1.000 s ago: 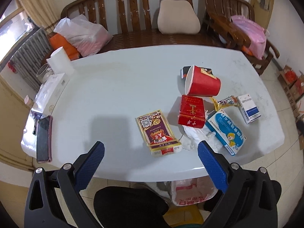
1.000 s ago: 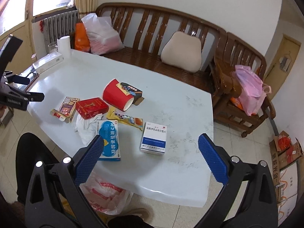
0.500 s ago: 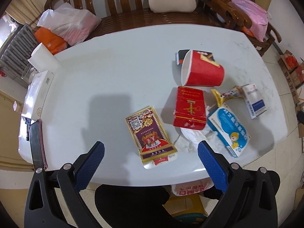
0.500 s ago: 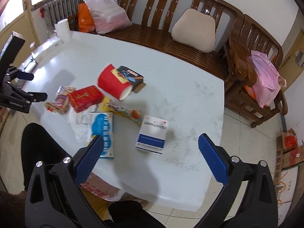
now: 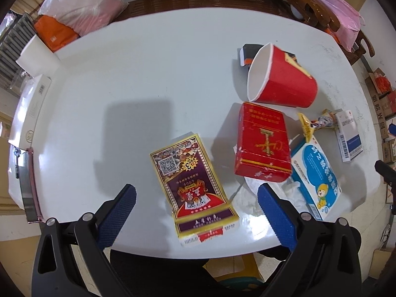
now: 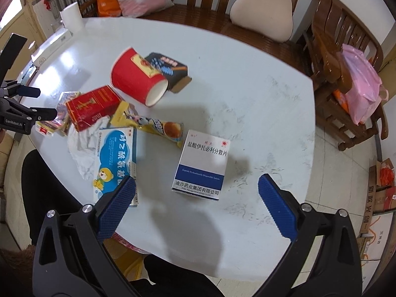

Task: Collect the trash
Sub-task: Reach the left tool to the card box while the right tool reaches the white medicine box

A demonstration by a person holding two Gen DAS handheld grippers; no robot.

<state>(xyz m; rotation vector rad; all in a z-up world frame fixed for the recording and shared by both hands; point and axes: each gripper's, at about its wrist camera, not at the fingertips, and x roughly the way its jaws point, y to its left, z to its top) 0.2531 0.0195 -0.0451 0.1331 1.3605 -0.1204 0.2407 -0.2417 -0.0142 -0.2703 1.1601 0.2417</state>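
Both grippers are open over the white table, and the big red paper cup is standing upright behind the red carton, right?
Not quite: the big red paper cup lies tipped on its side, as the left wrist view shows. Both grippers, left gripper and right gripper, are open over the white table, cup behind the red carton.

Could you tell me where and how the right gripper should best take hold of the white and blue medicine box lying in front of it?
Probably across its two long side edges, coming straight down: the white and blue medicine box lies flat, clear of neighbours, between the open right gripper fingers.
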